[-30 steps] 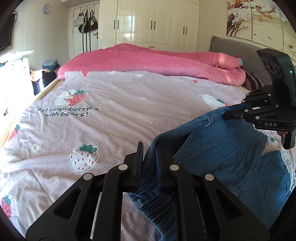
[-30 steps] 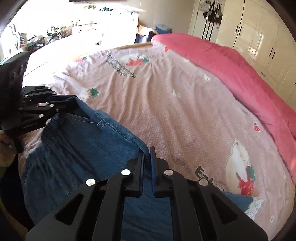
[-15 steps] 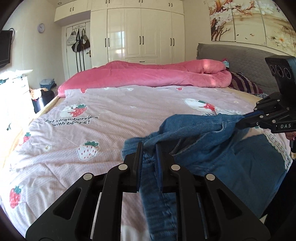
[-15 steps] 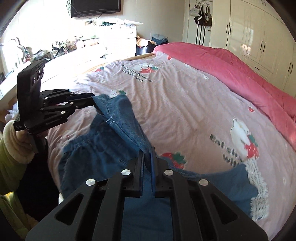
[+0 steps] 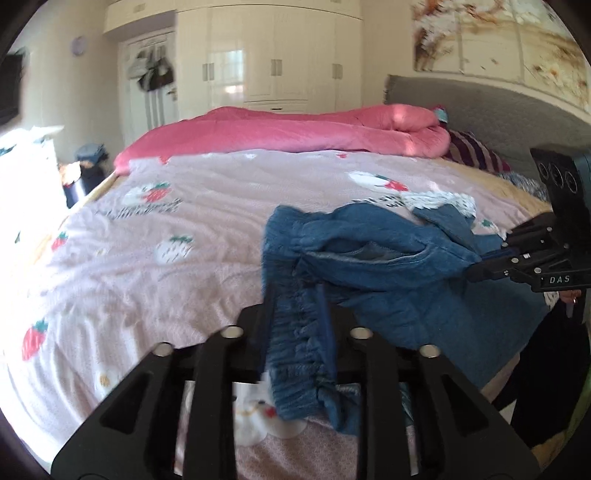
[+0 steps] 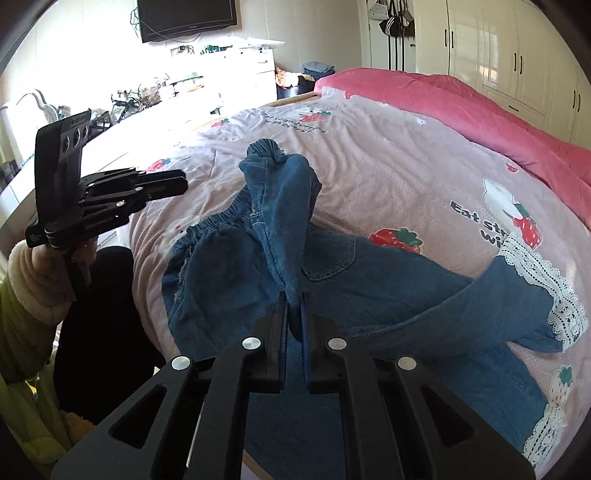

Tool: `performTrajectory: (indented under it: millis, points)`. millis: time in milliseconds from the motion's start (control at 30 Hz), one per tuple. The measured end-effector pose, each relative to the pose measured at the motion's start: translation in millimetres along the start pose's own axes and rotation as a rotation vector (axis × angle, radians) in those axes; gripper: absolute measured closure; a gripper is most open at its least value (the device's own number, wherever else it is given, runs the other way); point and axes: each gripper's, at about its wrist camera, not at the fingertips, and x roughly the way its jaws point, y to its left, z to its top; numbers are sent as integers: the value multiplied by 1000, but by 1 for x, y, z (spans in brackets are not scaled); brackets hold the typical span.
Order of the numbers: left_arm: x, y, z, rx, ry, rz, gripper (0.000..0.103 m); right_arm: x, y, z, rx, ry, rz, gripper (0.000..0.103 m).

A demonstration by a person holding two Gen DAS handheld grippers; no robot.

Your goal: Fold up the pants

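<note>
Blue denim pants [image 6: 332, 273] with white lace cuffs [image 6: 554, 295] lie at the near edge of the bed. My right gripper [image 6: 293, 314] is shut on a raised fold of the waist denim and holds it above the rest. My left gripper [image 5: 297, 306] has opened; the elastic waistband [image 5: 295, 332] hangs loose between its spread fingers. In the right wrist view the left gripper [image 6: 177, 184] stands apart from the pants, to their left, with nothing in it. The right gripper also shows in the left wrist view [image 5: 476, 264], pinching the denim [image 5: 388, 258].
The bed has a pink strawberry-print sheet [image 5: 166, 240] and a rolled pink duvet [image 5: 295, 129] at the far side. A grey headboard [image 5: 480, 107] and a striped pillow [image 5: 472, 155] are at the right. A white dresser [image 6: 221, 74] with clutter and a TV [image 6: 184, 14] stand beyond the bed's left side.
My left gripper has opened and let go of the waistband, which has dropped toward the bed. The right gripper still holds its fold, now pulled up and across.
</note>
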Motion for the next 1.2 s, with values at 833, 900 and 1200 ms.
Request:
performTrajectory:
  millis: [833,900,1200]
  points:
    - [100,19,48,217,93,-406,84,-6,0,-12,-38,-24,-65,43]
    - [99,19,47,215,93,-401,90,0,1,-13,-59,-1,-94,43]
    - [91,26,39,191,107,-370,76,41,12,-8,-143,91,-136,101]
